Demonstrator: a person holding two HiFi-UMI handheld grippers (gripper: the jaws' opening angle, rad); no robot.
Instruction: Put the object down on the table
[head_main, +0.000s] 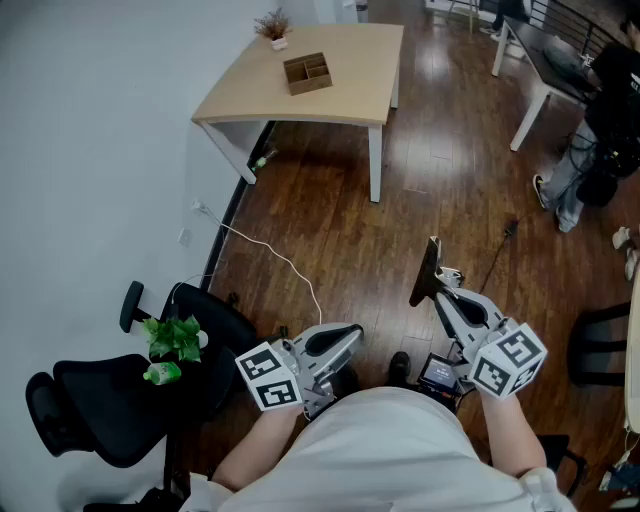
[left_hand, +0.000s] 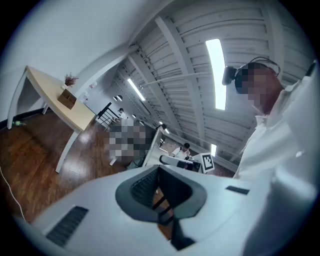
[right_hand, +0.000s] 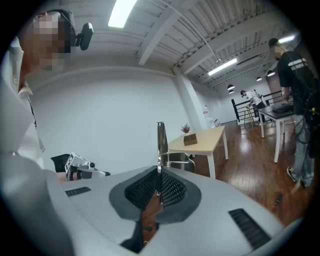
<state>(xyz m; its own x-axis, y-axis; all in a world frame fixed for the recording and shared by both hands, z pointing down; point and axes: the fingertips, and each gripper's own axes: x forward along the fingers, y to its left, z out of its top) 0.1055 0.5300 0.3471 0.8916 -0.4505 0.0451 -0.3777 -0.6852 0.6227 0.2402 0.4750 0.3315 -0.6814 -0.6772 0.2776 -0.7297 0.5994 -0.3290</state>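
My right gripper (head_main: 440, 297) is shut on a thin, flat, dark metal object (head_main: 429, 270). In the right gripper view the object (right_hand: 160, 142) stands edge-on, straight up out of the gripper (right_hand: 159, 186). The left gripper (head_main: 348, 338) is held low by the person's body, its jaws together with nothing between them; the left gripper view shows this gripper (left_hand: 160, 192) pointing up toward the ceiling. The light wooden table (head_main: 350, 85) stands far ahead across the wood floor, well away from both grippers. The same table (right_hand: 210, 137) is visible in the right gripper view.
On the table sit a wooden compartment box (head_main: 307, 72) and a small potted plant (head_main: 274, 27). A black office chair (head_main: 110, 400) with a green bottle (head_main: 162, 374) is at my left. A white cable (head_main: 265, 248) crosses the floor. A person (head_main: 600, 120) stands by a dark table (head_main: 555, 60) at right.
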